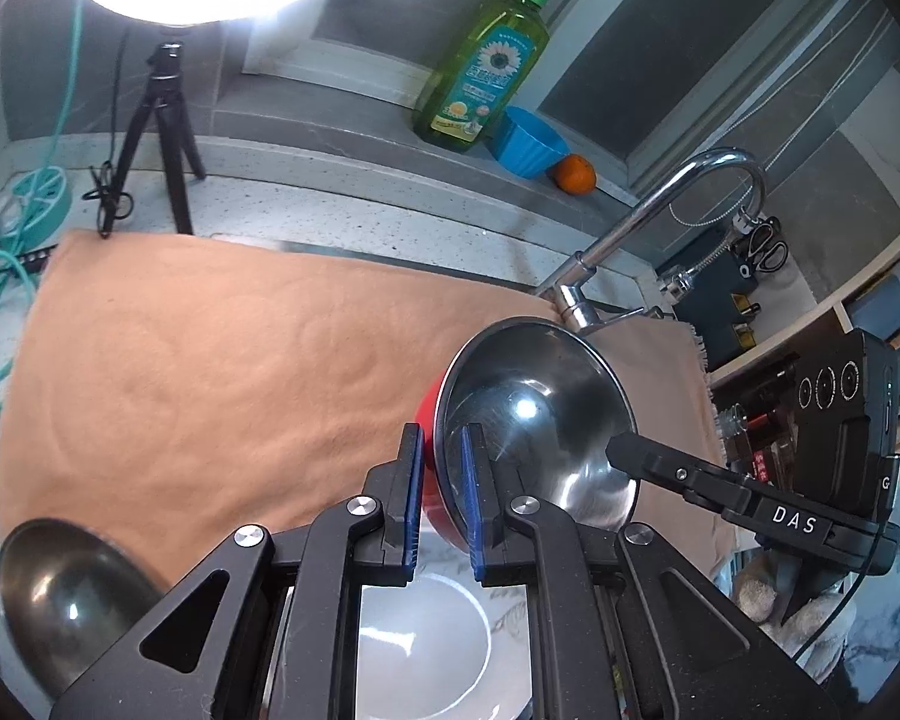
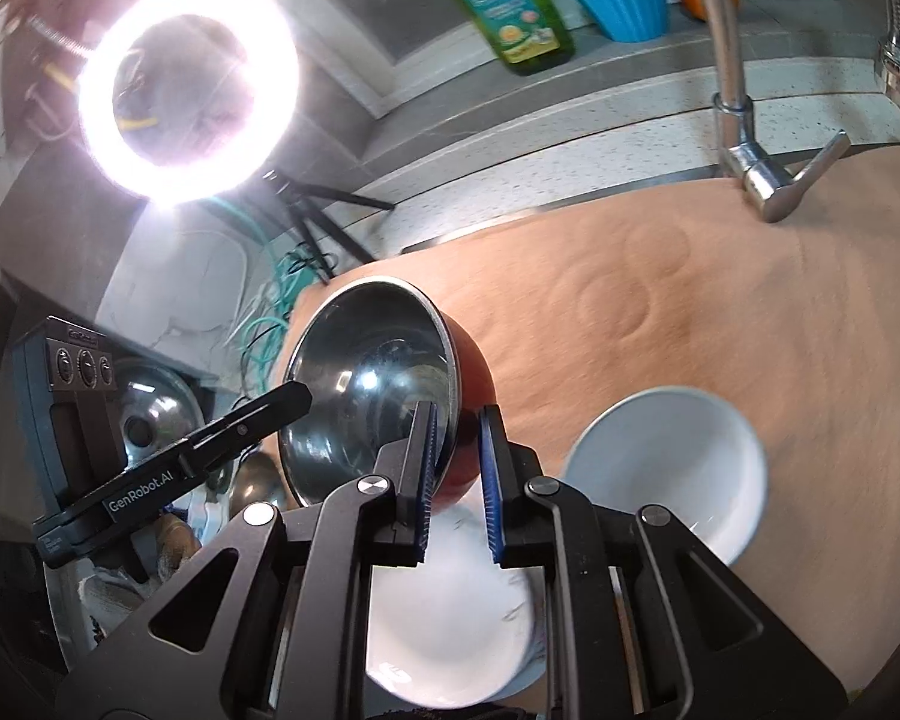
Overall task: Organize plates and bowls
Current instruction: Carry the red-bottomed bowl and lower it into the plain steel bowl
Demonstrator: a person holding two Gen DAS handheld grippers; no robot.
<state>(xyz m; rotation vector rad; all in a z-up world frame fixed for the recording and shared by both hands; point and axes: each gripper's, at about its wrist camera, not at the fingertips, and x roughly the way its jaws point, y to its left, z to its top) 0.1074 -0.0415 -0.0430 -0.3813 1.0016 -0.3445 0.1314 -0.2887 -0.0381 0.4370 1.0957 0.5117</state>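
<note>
A red bowl with a shiny steel inside is held tilted above the orange towel. My left gripper is shut on its near rim, one finger inside and one outside. My right gripper is shut on the opposite rim of the same bowl. A white bowl stands on the towel to the right. A white dish lies under the right gripper and also shows in the left wrist view. A steel bowl sits at the lower left.
A chrome faucet rises behind the towel. On the ledge stand a green soap bottle, a blue cup and an orange. A ring light on a tripod and teal cables are at the left.
</note>
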